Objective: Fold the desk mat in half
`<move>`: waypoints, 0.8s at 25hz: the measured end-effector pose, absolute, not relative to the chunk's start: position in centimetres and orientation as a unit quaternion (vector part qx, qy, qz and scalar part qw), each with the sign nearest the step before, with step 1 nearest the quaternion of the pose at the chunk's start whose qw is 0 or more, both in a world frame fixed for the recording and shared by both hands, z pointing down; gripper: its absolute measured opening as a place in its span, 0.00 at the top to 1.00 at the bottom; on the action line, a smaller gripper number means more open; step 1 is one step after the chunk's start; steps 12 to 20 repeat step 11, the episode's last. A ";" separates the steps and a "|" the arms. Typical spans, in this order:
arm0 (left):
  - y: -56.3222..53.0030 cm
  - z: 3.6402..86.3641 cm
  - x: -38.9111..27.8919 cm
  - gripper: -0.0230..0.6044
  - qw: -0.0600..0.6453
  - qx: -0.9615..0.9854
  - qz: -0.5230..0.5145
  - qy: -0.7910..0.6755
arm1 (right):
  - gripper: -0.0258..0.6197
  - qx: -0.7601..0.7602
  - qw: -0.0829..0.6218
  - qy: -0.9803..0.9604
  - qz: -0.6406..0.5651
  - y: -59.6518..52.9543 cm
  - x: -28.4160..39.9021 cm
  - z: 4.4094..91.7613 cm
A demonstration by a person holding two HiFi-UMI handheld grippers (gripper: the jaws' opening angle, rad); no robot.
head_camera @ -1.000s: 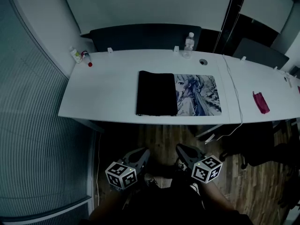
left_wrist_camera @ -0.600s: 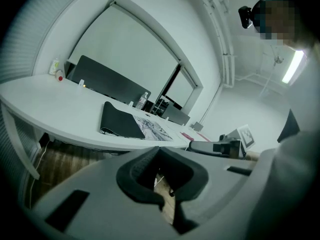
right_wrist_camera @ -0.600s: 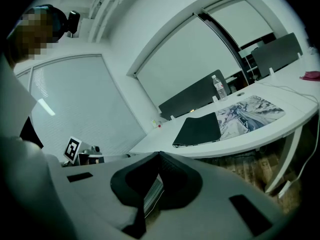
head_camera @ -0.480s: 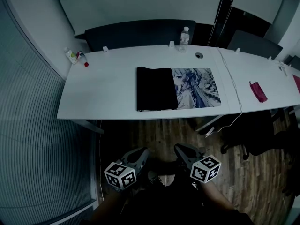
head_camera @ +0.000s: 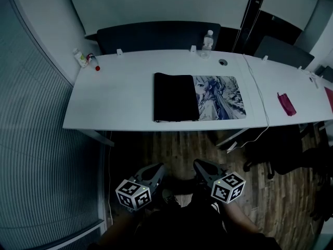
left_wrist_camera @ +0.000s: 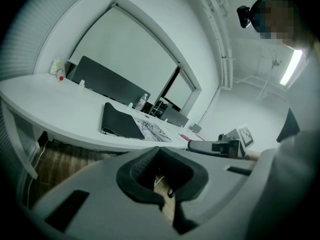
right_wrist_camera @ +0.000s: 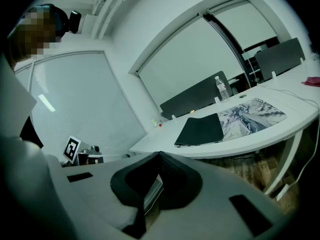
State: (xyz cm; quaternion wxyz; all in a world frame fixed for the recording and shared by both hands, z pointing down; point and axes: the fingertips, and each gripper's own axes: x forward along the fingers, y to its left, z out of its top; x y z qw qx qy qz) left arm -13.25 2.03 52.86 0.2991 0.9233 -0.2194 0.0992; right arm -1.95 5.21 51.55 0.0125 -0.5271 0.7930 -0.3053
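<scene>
The desk mat lies on the white table (head_camera: 114, 98). Its left part is folded over, black underside (head_camera: 175, 97) up, and covers about half of the printed picture side (head_camera: 221, 97). The black fold (left_wrist_camera: 120, 124) also shows in the left gripper view, and again as a dark slab (right_wrist_camera: 200, 130) in the right gripper view. Both grippers hang low over the wood floor, close to the person and well short of the table. My left gripper (head_camera: 156, 171) is shut with nothing in it. My right gripper (head_camera: 204, 166) is also shut and empty.
A water bottle (head_camera: 208, 41) stands at the table's far edge, small bottles (head_camera: 83, 60) at the far left corner. A red item (head_camera: 286, 104) lies on the adjoining table to the right, and a white cable (head_camera: 260, 103) runs down the seam. Dark chair backs (head_camera: 156, 35) stand behind.
Only the head view has shifted slightly. The mat and both grippers stay as they were.
</scene>
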 end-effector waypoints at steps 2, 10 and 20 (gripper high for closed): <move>2.2 52.9 -13.3 0.95 0.301 0.923 0.098 -0.218 | 0.92 -0.526 0.011 0.793 -0.305 5.2 -2.0 51.6; 2.2 52.7 -13.2 0.95 0.302 0.923 0.096 -0.220 | 0.92 -0.527 0.011 0.794 -0.304 5.3 -2.0 51.4; 2.2 52.7 -13.2 0.95 0.302 0.923 0.095 -0.220 | 0.92 -0.527 0.011 0.794 -0.304 5.3 -1.9 51.4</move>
